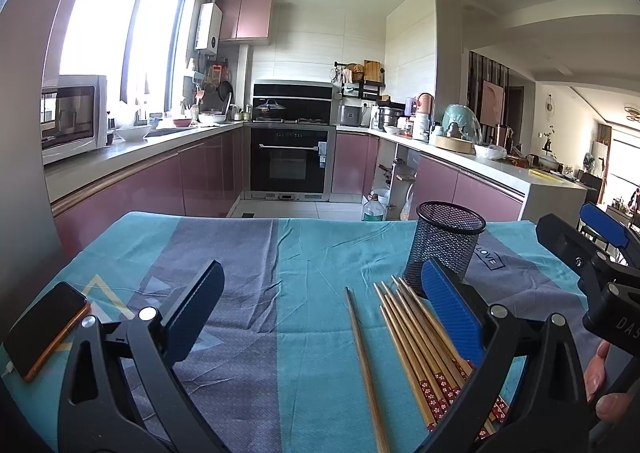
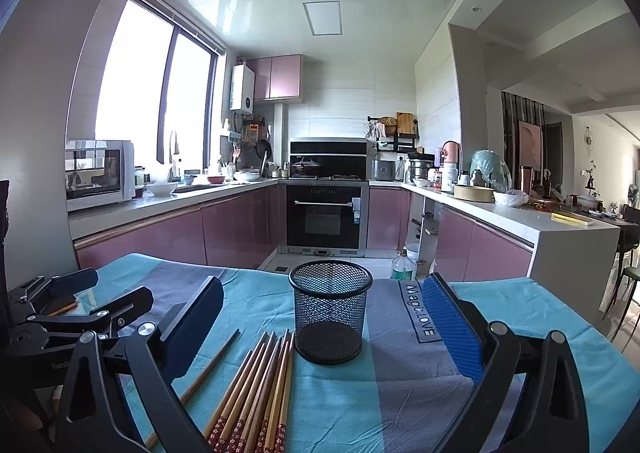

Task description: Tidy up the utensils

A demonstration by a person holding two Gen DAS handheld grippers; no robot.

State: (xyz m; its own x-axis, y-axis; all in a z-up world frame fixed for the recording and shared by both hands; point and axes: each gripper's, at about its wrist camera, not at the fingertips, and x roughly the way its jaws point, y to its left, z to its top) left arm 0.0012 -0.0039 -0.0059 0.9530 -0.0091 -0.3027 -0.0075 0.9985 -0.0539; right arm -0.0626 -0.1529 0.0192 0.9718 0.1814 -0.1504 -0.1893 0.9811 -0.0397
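Closest in, the left tool (image 1: 320,317) hangs low over the worktop (image 2: 344,405) with its fingers spread wide and nothing between them, and the right tool (image 2: 320,327) beside it is just as released, also holding nothing. A hand (image 1: 600,385) shows at the right edge of the left wrist view, wrapped round the right tool's grip. Taking the black mesh cup (image 2: 330,311) as the marker: the bundle of chopsticks (image 2: 256,393) lies flat on the striped teal and grey cloth (image 1: 280,253) just on the near side of the cup and a little to its left, tips pointing toward it and stopping just short of its base, the red flower-patterned ends nearest me. One single chopstick (image 1: 364,365) lies apart from the bundle, further left of the cup. The cup itself stands upright and looks empty, with a printed label on the cloth just to its right. Well to the left of the cup, near the cloth's edge, a dark phone (image 1: 44,333) in an orange case lies flat. Beyond the cup, past the worktop's far edge, stands a plastic bottle (image 2: 402,265) on the floor, then the black oven (image 2: 326,213) set among pink cabinets, with a microwave (image 2: 100,173) far off to the cup's left by the window.
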